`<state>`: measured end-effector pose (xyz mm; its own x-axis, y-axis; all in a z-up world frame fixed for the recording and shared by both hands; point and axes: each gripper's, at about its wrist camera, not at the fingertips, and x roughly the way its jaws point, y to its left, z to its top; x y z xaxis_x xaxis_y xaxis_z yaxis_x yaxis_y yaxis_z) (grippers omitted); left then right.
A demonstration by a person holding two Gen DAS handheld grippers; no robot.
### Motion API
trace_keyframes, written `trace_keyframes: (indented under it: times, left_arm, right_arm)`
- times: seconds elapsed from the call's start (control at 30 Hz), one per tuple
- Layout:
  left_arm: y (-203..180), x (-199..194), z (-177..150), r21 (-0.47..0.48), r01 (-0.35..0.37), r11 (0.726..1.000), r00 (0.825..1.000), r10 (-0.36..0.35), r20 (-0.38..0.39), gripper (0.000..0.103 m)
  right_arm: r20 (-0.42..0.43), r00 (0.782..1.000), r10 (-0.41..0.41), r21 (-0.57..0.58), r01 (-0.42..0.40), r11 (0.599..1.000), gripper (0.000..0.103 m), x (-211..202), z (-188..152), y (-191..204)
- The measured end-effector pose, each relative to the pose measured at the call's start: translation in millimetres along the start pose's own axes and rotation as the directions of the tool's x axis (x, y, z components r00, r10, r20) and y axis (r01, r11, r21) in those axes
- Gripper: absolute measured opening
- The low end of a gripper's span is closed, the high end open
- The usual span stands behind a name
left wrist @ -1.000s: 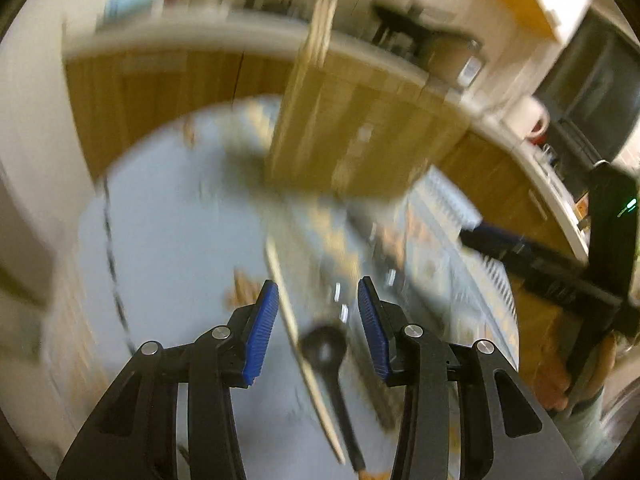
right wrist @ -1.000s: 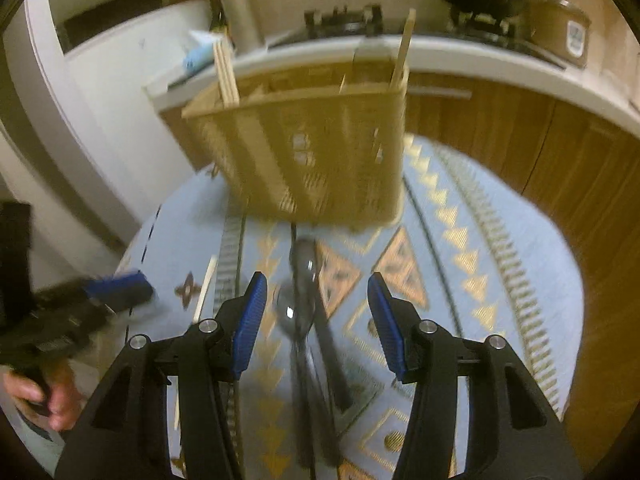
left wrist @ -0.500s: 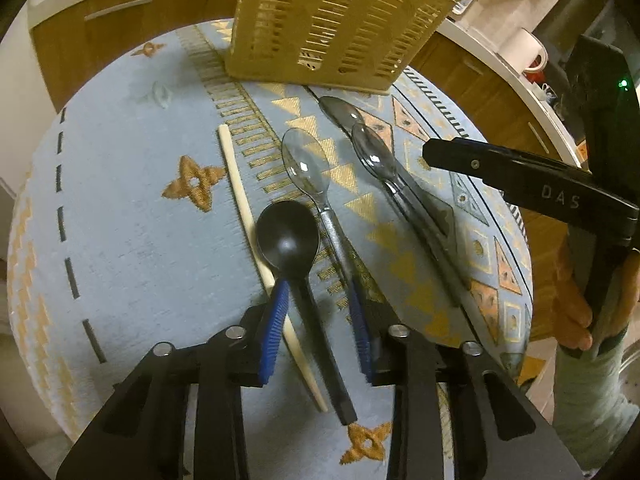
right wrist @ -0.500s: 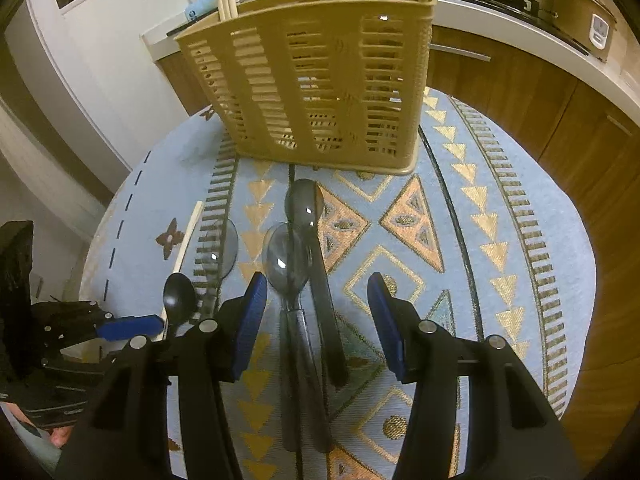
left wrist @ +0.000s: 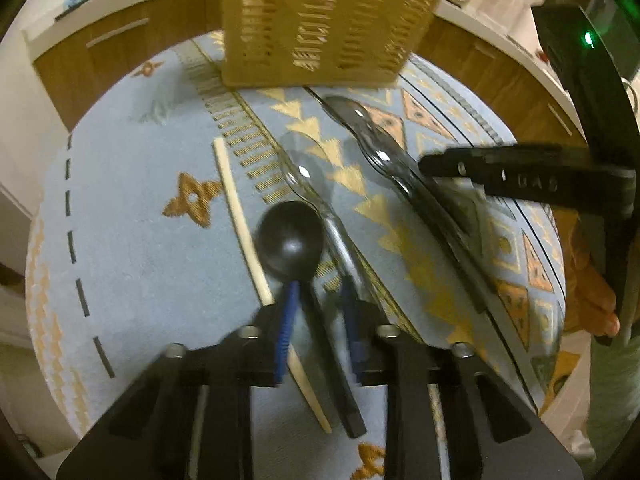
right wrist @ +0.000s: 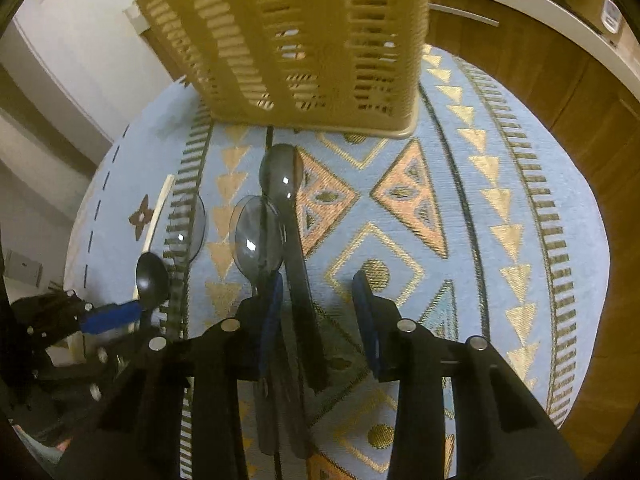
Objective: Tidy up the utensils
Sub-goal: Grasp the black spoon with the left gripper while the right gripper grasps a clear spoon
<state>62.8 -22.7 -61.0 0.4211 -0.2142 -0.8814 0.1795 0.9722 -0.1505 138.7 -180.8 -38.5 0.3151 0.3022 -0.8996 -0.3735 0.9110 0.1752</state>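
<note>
On my left, my left hand-held gripper (left wrist: 318,312) sits low over the worktop (left wrist: 128,264), which is covered by a pale blue patterned cloth. Its blue pads are narrowly parted on either side of the handle of the black spoon (left wrist: 291,240); blur keeps me from telling whether they press on it. The spoon's bowl lies just ahead of the fingertips. A pale chopstick (left wrist: 236,204) lies along the spoon's left side, and a clear spoon (left wrist: 304,168) lies just to its right.

Further right, two dark translucent spoons (right wrist: 276,196) lie side by side, bowls pointing at the tan slotted basket (right wrist: 304,44), which stands at the far edge of the cloth. My right hand-held gripper (right wrist: 318,304) is down over their handles with its jaws fairly wide: the longer spoon's handle runs between the pads, while the left pad lies over the other spoon's handle. Neither is gripped.
</note>
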Motion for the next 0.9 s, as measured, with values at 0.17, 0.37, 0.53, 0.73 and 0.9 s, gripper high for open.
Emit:
trace_keyframes:
  times: [0.17,0.37,0.53,0.73,0.9]
  left_arm:
    - [12,-1,1,-0.030,0.026,0.999,1.000,-0.026,0.014,0.005]
    - [21,-3,1,-0.075,0.042,0.996,0.998,-0.038,0.045,0.004]
    - [33,-8,6,-0.114,0.062,0.992,0.996,-0.053,0.076,0.004]
    - [35,-9,11,-0.124,0.078,0.989,0.994,-0.067,0.091,0.004]
    - [37,-10,11,-0.122,0.083,0.989,0.993,-0.071,0.099,0.004]
  right_arm:
    - [-0.004,0.998,0.062,-0.059,-0.062,0.996,0.025,-9,-6,14]
    - [-0.017,0.997,0.073,-0.118,-0.074,0.990,0.025,-8,-6,41]
    - [-0.024,0.999,0.038,-0.096,-0.040,0.995,0.025,-6,-10,29]
    - [-0.047,0.997,0.063,-0.090,-0.067,0.994,0.017,-1,-13,24]
    - [-0.065,0.996,0.056,-0.102,-0.062,0.993,0.010,12,-9,32]
